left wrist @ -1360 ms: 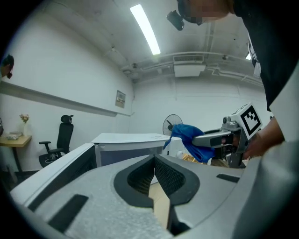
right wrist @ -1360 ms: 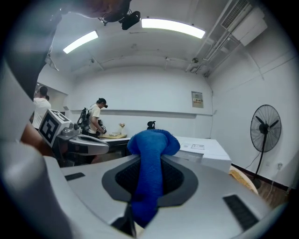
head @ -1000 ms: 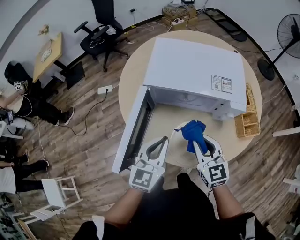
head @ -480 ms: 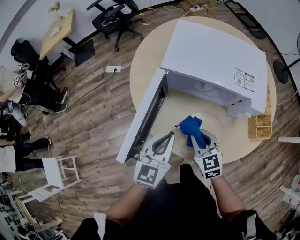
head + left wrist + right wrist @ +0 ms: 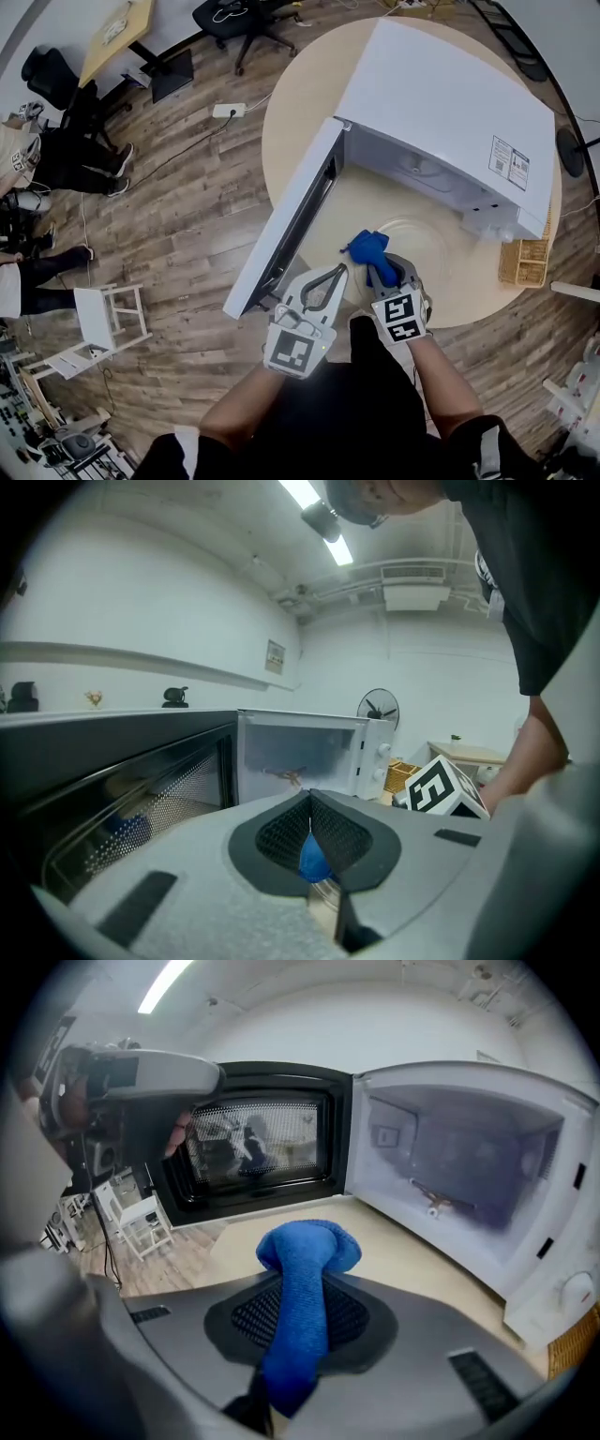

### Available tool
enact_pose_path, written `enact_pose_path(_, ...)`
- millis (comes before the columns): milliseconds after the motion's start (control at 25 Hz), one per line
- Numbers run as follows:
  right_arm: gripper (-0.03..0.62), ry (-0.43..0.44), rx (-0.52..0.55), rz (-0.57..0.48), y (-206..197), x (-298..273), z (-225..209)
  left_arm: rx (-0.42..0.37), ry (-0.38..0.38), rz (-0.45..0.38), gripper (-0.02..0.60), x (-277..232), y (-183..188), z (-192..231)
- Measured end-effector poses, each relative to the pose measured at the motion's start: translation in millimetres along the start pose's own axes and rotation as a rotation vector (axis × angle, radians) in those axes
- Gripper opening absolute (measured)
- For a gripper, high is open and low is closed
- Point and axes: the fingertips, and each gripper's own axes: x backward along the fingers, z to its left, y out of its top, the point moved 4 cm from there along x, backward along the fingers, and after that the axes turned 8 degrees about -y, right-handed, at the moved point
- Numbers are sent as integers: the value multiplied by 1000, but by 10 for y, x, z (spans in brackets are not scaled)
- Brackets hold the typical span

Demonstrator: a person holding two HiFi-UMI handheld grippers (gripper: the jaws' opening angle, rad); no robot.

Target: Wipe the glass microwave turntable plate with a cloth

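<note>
Blue cloth (image 5: 305,1251) – lengthwise in clamped right tool (image 5: 382,274), bunched end forward | left tool (image 5: 309,799) – together

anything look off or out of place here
Only the glass turntable plate: it lies on the round table in front of the open microwave, not inside. The right hand-held gripper holds a blue cloth. No spill or damage shows.

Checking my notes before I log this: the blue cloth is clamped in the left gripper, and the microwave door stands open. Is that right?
Wrong gripper. The blue cloth is clamped in the right gripper, as the right gripper view shows. The microwave door does stand open.
</note>
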Motion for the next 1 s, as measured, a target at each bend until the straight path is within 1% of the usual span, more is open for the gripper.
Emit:
enact_pose_path(80, 75, 14, 29, 21, -43, -60, 18, 7, 2, 0, 6, -5, -26, -10)
enact_pose_path(200, 75, 25, 63, 52, -103, -136, 25, 39, 3, 3, 6, -32, -89, -13)
enact_pose_path(280, 75, 26, 78, 70, -138, -179, 28, 38, 3, 18, 6, -57, -131, -14)
enact_pose_path(440, 77, 23, 88, 87, -131, -201, 10, 54, -8, 34, 6, -94, -171, -17)
enact_pose_path(560, 81, 23, 88, 88, -114, -205, 9, 44, -25, 44, 6, -96, -212, -18)
enact_pose_path(640, 83, 24, 85, 83, -99, -216, 13, 43, -23, 47, 6, -97, -217, -8)
enact_pose_path(840, 81, -5, 84, 84, -86, -240, -74, 51, -19, 42, 6, -149, -208, -12)
enact_pose_path(1000, 81, -46, 67, 91, -99, -252, -223, 74, -34, 26, 6, -203, -167, -47)
